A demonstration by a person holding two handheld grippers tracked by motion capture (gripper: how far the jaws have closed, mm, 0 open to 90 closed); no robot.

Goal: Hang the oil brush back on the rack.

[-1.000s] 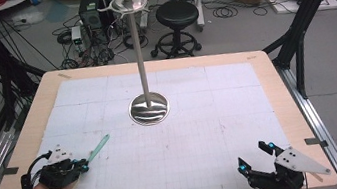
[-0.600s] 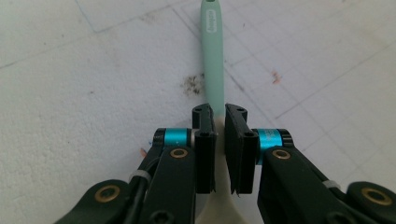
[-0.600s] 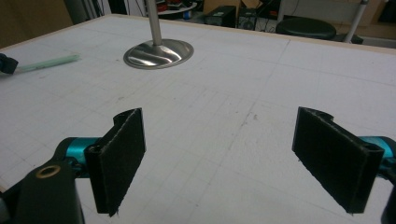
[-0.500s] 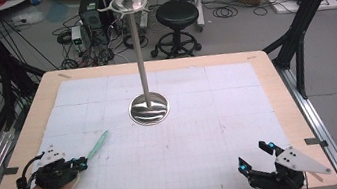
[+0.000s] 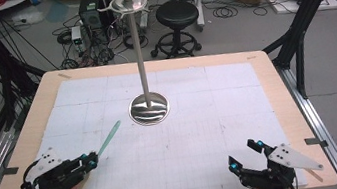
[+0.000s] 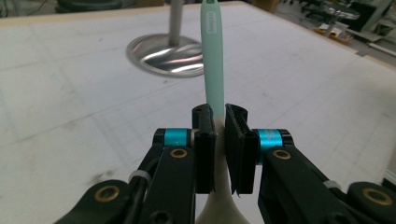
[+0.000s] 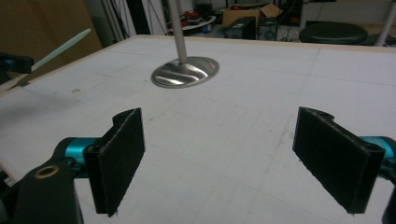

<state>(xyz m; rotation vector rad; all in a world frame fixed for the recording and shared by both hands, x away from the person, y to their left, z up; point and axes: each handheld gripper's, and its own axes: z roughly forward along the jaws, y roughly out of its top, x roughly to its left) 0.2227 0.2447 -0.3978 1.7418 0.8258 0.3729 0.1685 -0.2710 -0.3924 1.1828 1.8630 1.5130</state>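
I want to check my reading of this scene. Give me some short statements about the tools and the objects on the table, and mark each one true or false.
1. The left tool is shut on a mint-green utensil handle. True.
2. The right tool holds the metal stand. False: its jaws are wide apart and hold nothing.
3. The metal stand is upright on a round base. True.
4. The green handle touches the stand's base. False: it stops short of it.
5. The table carries a white gridded mat. True.

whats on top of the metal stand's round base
Only the stand's own pole rises from the centre of the round base; the rest of its shiny surface is bare. What lies beneath the base is covered by it.
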